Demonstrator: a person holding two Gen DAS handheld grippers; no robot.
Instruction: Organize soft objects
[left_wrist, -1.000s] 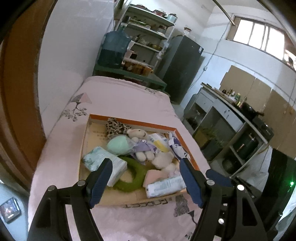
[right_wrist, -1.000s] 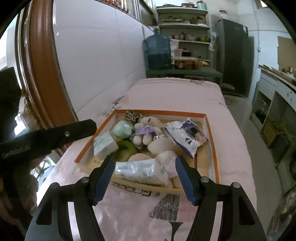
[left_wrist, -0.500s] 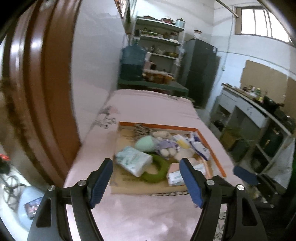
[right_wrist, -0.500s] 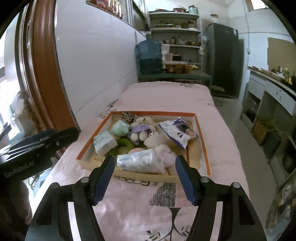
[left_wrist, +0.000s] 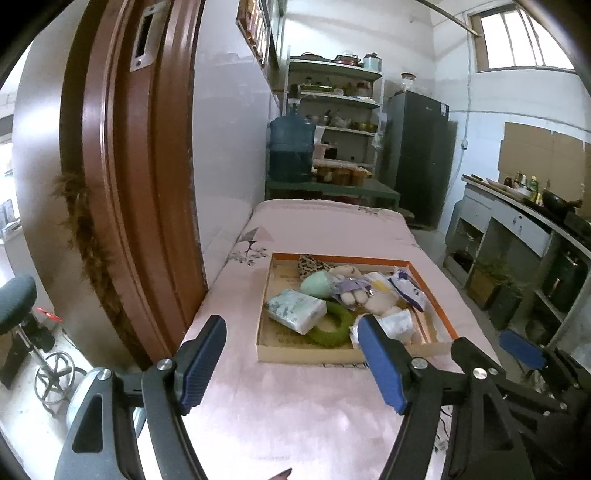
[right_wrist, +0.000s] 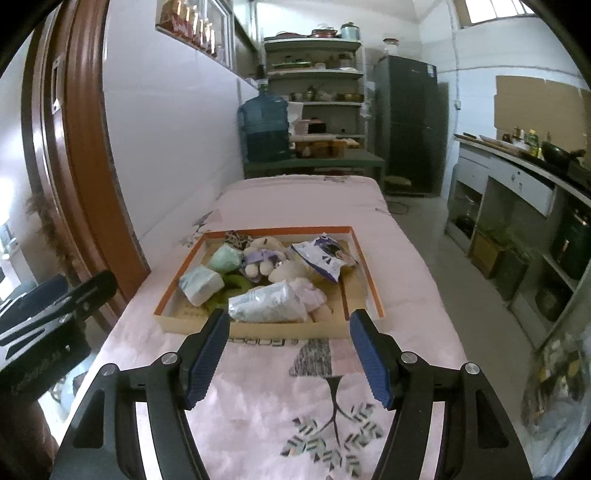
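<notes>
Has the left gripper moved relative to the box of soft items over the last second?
Yes. The left gripper has backed away from the box and swung toward the brown door frame; the box sits smaller, right of its fingers.

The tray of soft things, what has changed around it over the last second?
Both grippers, left and right, drew back from the tray, which now looks smaller and farther off; the left view swung toward the brown door frame. Nothing was gripped or released. Both jaws stayed open and the tray's contents stayed put.

Box (right_wrist: 258, 334) front wall: dark print, upside down, unreadable. No other text.
</notes>
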